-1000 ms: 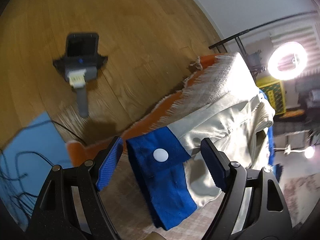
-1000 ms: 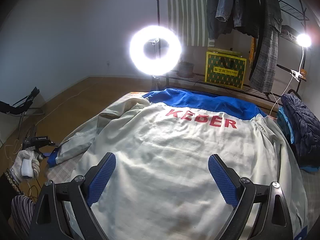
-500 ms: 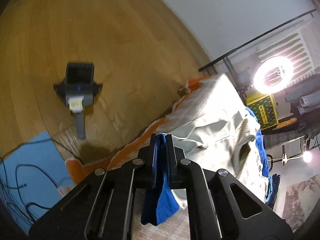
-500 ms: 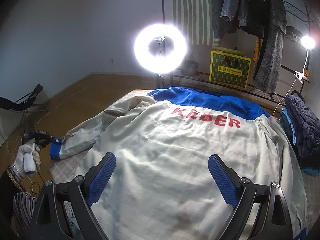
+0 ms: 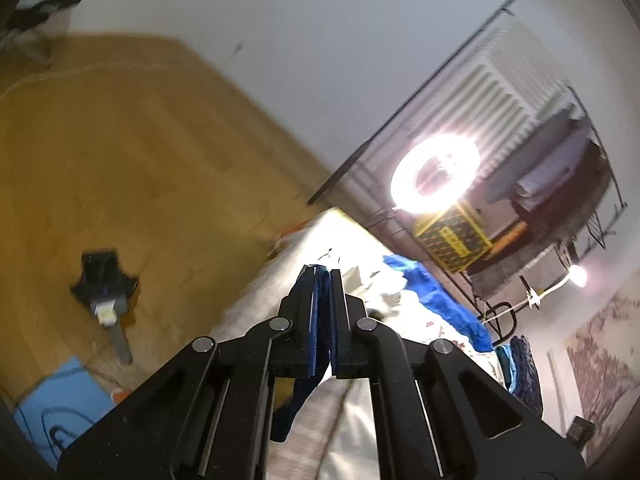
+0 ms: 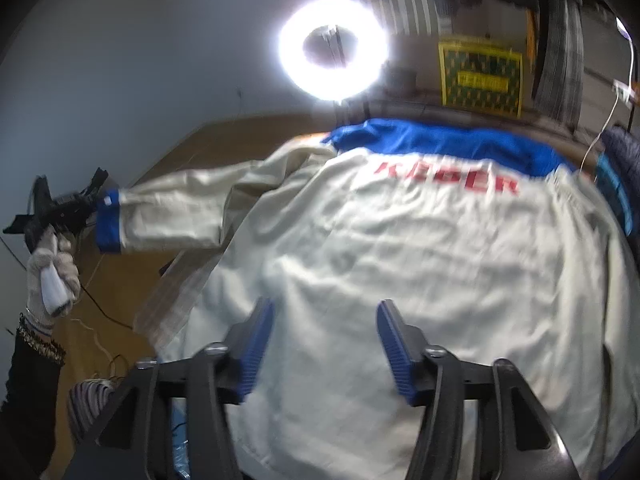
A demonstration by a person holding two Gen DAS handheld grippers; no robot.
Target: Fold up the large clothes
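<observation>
A large cream jacket (image 6: 400, 280) with a blue collar and red lettering lies back-up on the bed. My left gripper (image 5: 322, 274) is shut on the blue cuff (image 5: 320, 320) of its left sleeve, and the cuff's end hangs below the pads. In the right wrist view that gripper (image 6: 60, 208), held by a gloved hand (image 6: 52, 272), holds the sleeve (image 6: 172, 216) lifted and stretched out to the left. My right gripper (image 6: 325, 306) hovers over the jacket's lower back. Its jaws are closing, with cloth below them and nothing pinched.
A bright ring light (image 6: 334, 44) and a yellow crate (image 6: 480, 76) stand behind the bed, with hung clothes above. Dark blue clothes (image 6: 624, 148) lie at the right edge. On the wooden floor sit a black device (image 5: 106, 296), a blue mat (image 5: 52, 412) and cables.
The left gripper shut on the blue cuff and rose, lifting the sleeve off the bed and out to the left. The right gripper's jaws narrowed and tipped down toward the jacket.
</observation>
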